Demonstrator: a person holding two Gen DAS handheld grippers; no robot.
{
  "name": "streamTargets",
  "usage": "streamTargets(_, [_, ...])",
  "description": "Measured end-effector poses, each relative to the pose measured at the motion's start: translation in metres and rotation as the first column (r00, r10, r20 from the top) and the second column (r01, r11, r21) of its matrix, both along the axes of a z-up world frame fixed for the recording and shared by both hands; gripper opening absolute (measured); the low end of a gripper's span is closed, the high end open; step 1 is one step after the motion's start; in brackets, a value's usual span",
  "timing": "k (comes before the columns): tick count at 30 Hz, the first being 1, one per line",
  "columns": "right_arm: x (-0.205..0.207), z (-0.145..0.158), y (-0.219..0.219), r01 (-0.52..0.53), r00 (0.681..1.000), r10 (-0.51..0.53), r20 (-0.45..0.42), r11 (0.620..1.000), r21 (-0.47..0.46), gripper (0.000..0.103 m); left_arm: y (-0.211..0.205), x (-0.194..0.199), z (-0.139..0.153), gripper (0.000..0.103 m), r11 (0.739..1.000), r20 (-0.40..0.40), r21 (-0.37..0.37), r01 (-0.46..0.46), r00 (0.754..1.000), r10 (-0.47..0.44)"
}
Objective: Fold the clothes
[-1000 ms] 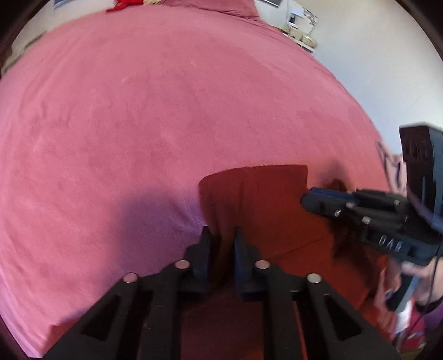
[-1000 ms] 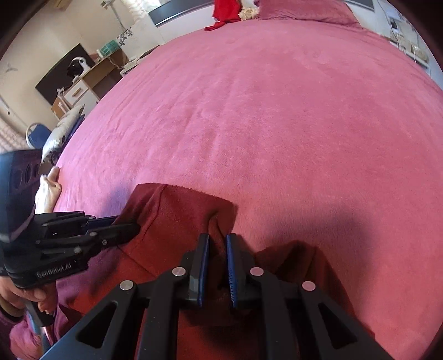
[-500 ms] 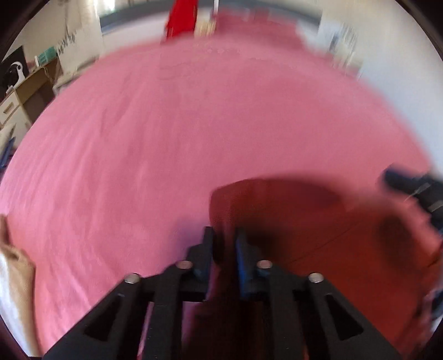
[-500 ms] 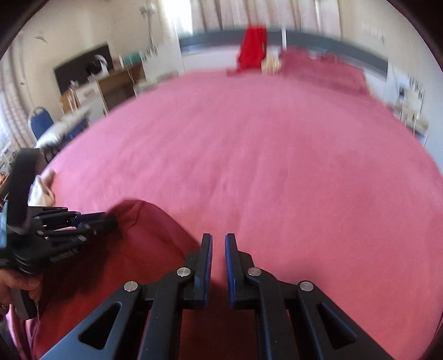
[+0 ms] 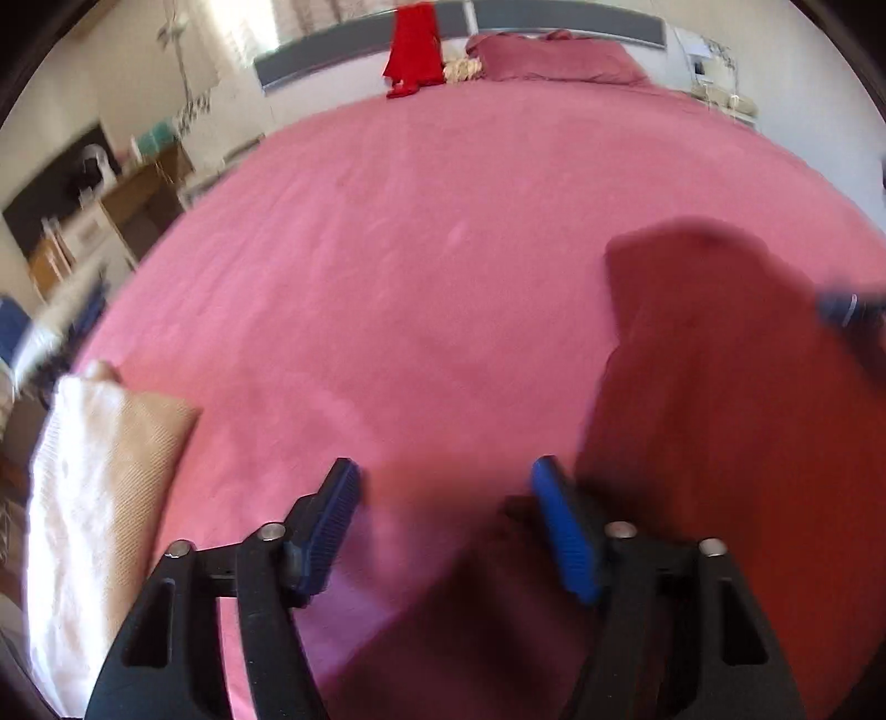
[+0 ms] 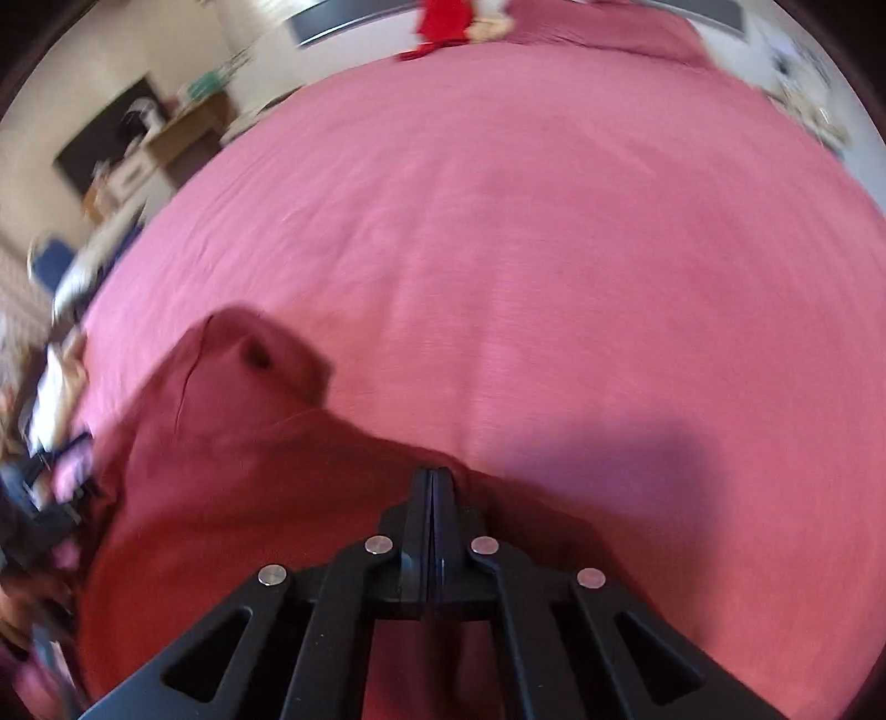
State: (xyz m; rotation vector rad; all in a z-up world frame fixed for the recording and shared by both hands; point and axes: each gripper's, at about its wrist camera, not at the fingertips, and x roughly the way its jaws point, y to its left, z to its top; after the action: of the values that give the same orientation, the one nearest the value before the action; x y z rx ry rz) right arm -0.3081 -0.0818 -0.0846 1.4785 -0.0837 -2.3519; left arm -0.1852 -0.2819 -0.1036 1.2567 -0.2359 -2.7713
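A dark red garment [image 5: 720, 399] lies spread on the pink bed cover [image 5: 443, 249], to the right of my left gripper [image 5: 448, 498]. That gripper is open, and between its blue pads [image 5: 559, 520] only bed cover shows. In the right wrist view the same garment [image 6: 232, 498] fills the lower left. Its near edge runs up to my right gripper [image 6: 431, 479], whose fingers are pressed together on that edge. The tip of the right gripper [image 5: 847, 310] shows blurred at the right edge of the left wrist view.
A folded beige garment [image 5: 99, 471] lies on the bed's left edge. A bright red cloth [image 5: 412, 50] and a pink pillow [image 5: 554, 55] are at the headboard. A desk and cabinets [image 5: 111, 194] stand left of the bed, and a nightstand [image 5: 720, 94] at the far right.
My left gripper has opened and let go of the garment, then swung left. The right gripper stayed shut, and its fingers have closed fully together. The garment now lies flatter.
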Motion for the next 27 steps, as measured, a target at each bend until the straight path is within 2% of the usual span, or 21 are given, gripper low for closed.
streamTargets(1, [0.009, 0.009, 0.011, 0.015, 1.000, -0.015, -0.015, 1.000, -0.010, 0.005, -0.006, 0.004, 0.004, 0.082, 1.000, -0.010, -0.003, -0.031, 0.999, 0.031])
streamTargets(2, [0.022, 0.022, 0.029, 0.031, 0.999, -0.032, -0.033, 0.999, -0.026, 0.016, -0.011, 0.007, 0.010, 0.082, 0.998, -0.013, -0.006, -0.063, 0.998, 0.063])
streamTargets(3, [0.035, 0.034, 0.046, 0.047, 0.998, -0.049, -0.051, 0.998, -0.041, 0.021, -0.015, 0.011, 0.015, 0.082, 0.995, -0.016, -0.008, -0.096, 0.995, 0.096])
streamTargets(6, [0.075, 0.072, 0.097, 0.093, 0.990, -0.102, -0.102, 0.992, -0.090, 0.021, -0.015, 0.040, 0.043, 0.082, 0.990, -0.098, -0.067, -0.123, 0.988, 0.116])
streamTargets(8, [0.105, 0.095, 0.135, 0.133, 0.981, -0.146, -0.130, 0.986, -0.104, 0.022, 0.001, 0.067, 0.042, 0.082, 0.995, -0.089, -0.052, -0.089, 0.992, 0.084])
streamTargets(11, [0.165, 0.109, 0.191, 0.239, 0.962, -0.244, -0.126, 0.970, -0.051, 0.026, 0.028, 0.109, 0.038, 0.082, 0.999, -0.064, -0.016, -0.028, 0.998, 0.027])
streamTargets(15, [0.241, 0.089, 0.245, 0.316, 0.949, -0.315, -0.010, 0.949, 0.022, 0.028, 0.064, 0.164, 0.032, 0.082, 0.998, -0.033, 0.034, 0.051, 0.998, -0.050])
streamTargets(17, [0.267, 0.066, 0.258, 0.341, 0.937, -0.346, 0.041, 0.935, 0.096, 0.028, 0.082, 0.192, 0.029, 0.082, 0.994, -0.020, 0.060, 0.091, 0.996, -0.090])
streamTargets(19, [0.278, 0.050, 0.270, 0.360, 0.927, -0.368, 0.070, 0.927, 0.110, 0.028, 0.100, 0.220, 0.026, 0.082, 0.988, -0.007, 0.087, 0.129, 0.992, -0.129])
streamTargets(22, [0.272, 0.028, 0.282, 0.426, 0.896, -0.435, 0.087, 0.898, 0.106, 0.028, 0.112, 0.245, 0.018, 0.082, 0.984, -0.014, 0.087, 0.158, 0.987, -0.157])
streamTargets(24, [0.258, 0.015, 0.288, 0.463, 0.876, -0.468, 0.118, 0.884, 0.064, 0.028, 0.113, 0.253, 0.011, 0.083, 0.984, -0.031, 0.068, 0.163, 0.986, -0.162])
streamTargets(25, [0.249, 0.006, 0.290, 0.478, 0.864, -0.479, 0.152, 0.877, 0.045, 0.028, 0.114, 0.257, 0.008, 0.084, 0.984, -0.039, 0.059, 0.166, 0.986, -0.164])
streamTargets(27, [0.233, -0.018, 0.290, 0.510, 0.823, -0.508, 0.256, 0.858, 0.065, 0.028, 0.115, 0.265, 0.001, 0.085, 0.985, -0.056, 0.040, 0.171, 0.984, -0.168])
